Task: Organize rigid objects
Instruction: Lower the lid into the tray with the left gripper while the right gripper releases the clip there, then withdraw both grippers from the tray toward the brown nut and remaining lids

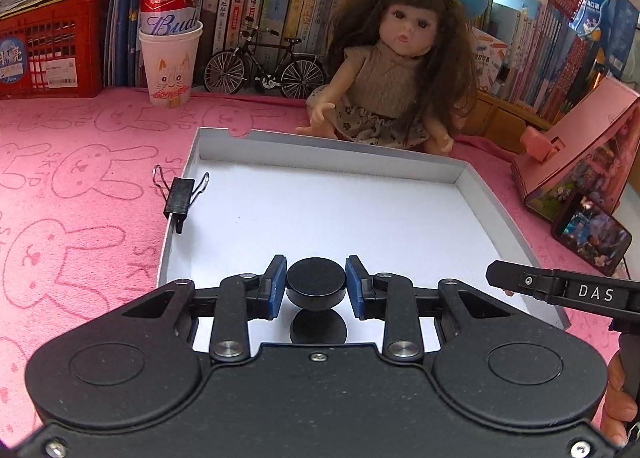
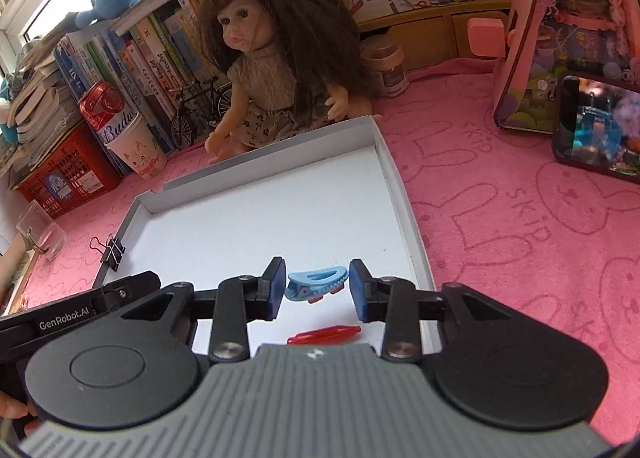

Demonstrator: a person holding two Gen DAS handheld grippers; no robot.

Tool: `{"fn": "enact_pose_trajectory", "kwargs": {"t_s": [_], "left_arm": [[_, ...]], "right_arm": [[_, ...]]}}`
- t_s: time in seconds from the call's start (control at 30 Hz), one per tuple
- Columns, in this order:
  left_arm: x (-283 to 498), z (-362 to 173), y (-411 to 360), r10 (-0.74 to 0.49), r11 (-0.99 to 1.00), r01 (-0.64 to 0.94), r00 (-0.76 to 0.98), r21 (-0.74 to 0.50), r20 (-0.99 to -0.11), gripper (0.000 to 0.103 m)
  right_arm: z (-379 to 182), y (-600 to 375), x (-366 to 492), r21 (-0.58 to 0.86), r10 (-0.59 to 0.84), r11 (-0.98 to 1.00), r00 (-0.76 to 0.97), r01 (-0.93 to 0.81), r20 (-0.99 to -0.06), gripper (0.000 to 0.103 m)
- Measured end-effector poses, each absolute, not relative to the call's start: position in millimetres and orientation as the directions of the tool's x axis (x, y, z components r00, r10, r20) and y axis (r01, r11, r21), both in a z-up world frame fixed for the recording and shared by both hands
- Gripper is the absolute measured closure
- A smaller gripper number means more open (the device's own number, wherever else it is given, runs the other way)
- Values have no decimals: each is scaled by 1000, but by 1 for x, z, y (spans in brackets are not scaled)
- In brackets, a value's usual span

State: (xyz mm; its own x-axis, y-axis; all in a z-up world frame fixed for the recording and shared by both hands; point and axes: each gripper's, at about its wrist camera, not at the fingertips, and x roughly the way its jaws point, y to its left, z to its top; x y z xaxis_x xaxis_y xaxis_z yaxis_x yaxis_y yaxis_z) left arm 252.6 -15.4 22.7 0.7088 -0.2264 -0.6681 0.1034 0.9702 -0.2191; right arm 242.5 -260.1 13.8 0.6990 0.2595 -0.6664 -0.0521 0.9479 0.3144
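Holding your left gripper (image 1: 316, 286) low over the white tray (image 1: 496, 194), you have a black round disc (image 1: 316, 280) sitting between its blue pads (image 1: 277, 288). The left pad meets the disc's rim, the right pad shows a thin gap, and a dark shadow lies on the tray floor below the disc, so it appears clamped and lifted. Being round, the disc has no long axis; its flat face looks up.

Only your left view shows that disc, and your other tool entering at 3 o'clock. Only your right view shows the blue hair clip (image 2: 316, 285) and the red hair clip (image 2: 325, 334), both on the tray floor near its front edge.

Your right gripper (image 2: 317, 288) stands open, its pads either side of the blue hair clip without touching it. That clip's long axis runs 9 to 3 o'clock, rounded end toward 3, hinge end toward 9. The red hair clip lies closer to you at 6 o'clock of the blue one, long axis also 9 to 3, tilted slightly up toward 3.

Both views show a black binder clip (image 1: 179, 200) pinched on the tray's left wall and a doll (image 1: 396, 74) seated at 12 o'clock beyond the tray.
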Motion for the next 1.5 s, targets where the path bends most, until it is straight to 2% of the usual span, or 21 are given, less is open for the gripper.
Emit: {"fn": "enact_pose_trajectory", "kwargs": {"t_s": [0.53,0.57,0.6,0.7,0.87,1.0,1.13,1.2,1.5], "left_arm": [[251,11,-30,-188,982,121,707,-146,-682,73],[250,12,-31,-189,982,124,706,-143,-682,73],[249,12,-31,-189,982,126,709,-142,-680,72],[244,18,-30,-192,981,137,726,-136,-660,58],[231,31,-29,-212,977,170,752,-127,-624,45],[216,39,-28,-225,974,194,773,-116,-593,28],[199,45,-25,-238,971,211,787,-114,-569,24],[191,48,-23,-245,969,216,791,-119,-561,23],[150,49,-15,-259,966,224,807,-131,-531,22]], "right_arm": [[1,-237,244,187,198,978,684,-92,-702,61],[1,-237,243,189,199,978,686,-92,-700,58],[2,-238,242,191,199,978,688,-89,-698,45],[6,-240,238,199,209,975,704,-97,-679,38],[17,-244,226,190,217,974,734,-121,-644,25],[24,-247,212,170,221,975,760,-147,-612,15],[28,-253,197,169,224,974,779,-153,-585,12],[30,-258,191,180,226,973,789,-148,-571,6],[33,-269,152,157,223,974,831,-165,-510,0]]}}
